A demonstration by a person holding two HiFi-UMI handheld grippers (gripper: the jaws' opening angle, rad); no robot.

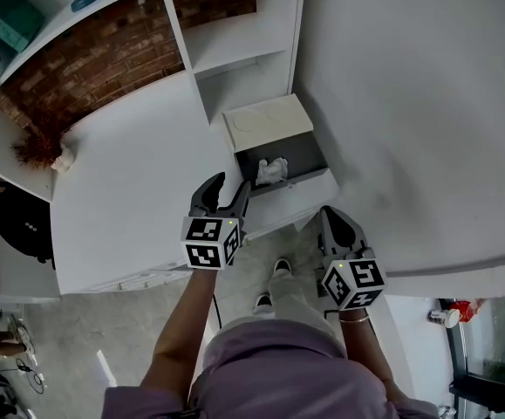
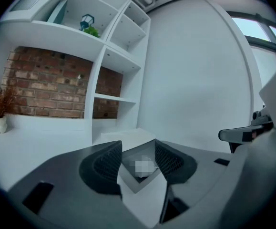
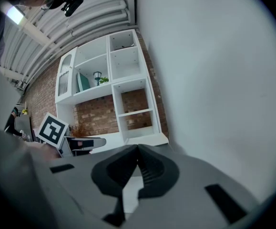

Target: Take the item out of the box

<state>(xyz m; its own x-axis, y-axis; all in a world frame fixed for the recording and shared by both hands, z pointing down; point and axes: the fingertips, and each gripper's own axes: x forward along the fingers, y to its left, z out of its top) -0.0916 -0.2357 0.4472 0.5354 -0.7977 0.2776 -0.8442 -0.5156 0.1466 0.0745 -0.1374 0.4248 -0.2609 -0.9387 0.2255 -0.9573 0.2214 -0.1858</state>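
While the left claw (image 1: 233, 184) gapes toward the box (image 1: 268, 122), the right claw (image 1: 332, 216) hangs closed.

Scene seen steeply downward from head; box (image 1: 269, 122) faced closely by left gripper view; shelving (image 3: 135, 112) shared by all three views.

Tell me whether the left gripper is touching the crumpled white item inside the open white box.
Apart. The head view shows the left gripper short of the crumpled white item, with dark floor of the open white box between them.
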